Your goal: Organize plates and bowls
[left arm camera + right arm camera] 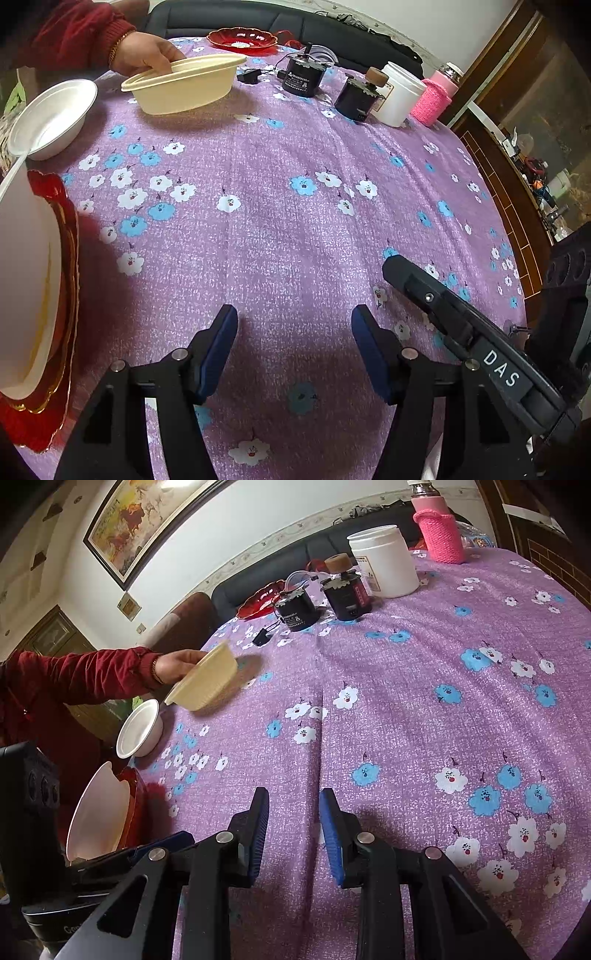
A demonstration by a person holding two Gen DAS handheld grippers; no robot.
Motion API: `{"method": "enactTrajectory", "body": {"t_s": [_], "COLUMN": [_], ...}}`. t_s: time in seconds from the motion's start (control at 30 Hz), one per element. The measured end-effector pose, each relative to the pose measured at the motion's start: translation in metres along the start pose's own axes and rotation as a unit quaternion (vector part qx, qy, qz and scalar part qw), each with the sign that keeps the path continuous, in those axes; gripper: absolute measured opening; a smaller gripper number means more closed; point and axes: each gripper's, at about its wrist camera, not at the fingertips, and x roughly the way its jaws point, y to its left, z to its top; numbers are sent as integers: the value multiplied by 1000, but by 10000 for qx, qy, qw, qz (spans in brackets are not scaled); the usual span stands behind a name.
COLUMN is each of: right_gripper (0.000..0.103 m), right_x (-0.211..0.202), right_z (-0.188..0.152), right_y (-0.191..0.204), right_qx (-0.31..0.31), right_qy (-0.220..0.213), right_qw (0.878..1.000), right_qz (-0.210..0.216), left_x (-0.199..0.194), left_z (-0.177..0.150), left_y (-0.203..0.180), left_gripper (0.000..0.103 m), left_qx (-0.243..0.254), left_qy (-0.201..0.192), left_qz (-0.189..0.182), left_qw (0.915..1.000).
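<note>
My left gripper (293, 325) is open just above the purple flowered tablecloth (295, 221), with nothing between its blue pads. My right gripper (293, 812) hovers beside it, open and empty too. At the far left, a person's hand (147, 51) in a red sleeve holds a cream bowl (184, 86) by its rim, tilted over the cloth; the right wrist view shows the same cream bowl (207, 679). A small white foam bowl (51, 118) stands near the left table edge. Closer in, a large white bowl (26, 295) rests on a red gold-rimmed plate (68, 295).
At the back stand a red glass dish (242, 38), two black motor-like cylinders (303, 75), a white jar (400, 92) and a pink knitted bottle (436, 99). A small black adapter (264, 637) lies near them. A dark sofa runs behind the table.
</note>
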Motion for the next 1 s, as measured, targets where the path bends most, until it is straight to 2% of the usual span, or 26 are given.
{"method": "enactTrajectory", "body": {"t_s": [0.2,0.3,0.37,0.43,0.53,0.7,1.0], "right_gripper": [35,35,35,35,35,35,35], "right_x": [2,1,1,2,1,2,6], "right_z": [0,1,1,1,1,1,0], "right_y": [-1,-1,-1,-1,-1,-1,-2], "right_qx": [14,-2,7,12,16,24,51], "right_qy": [22,-1,-3,7,-5,2,72], "right_qw": [10000,10000,10000,10000,10000,10000,10000], "right_qz": [21,26,19,23,27,49,35], "left_x": [-24,-46,-56,-62,-57,-48,-47], "left_z": [-8,-7,-5,-1,2,-2,-11], "left_y": [-7,3,11,21,34,25,25], "left_gripper": [63,64,70,71,71,71,71], "left_qx": [191,-26,-152,-316,-541,-346,-326], "left_qy": [-234,-537,-731,-868,-761,-567,-468], "left_qz": [-90,-347,-343,-320,-325,-390,-386], "left_qw": [9995,9980,9966,9952,9951,9970,9976]}}
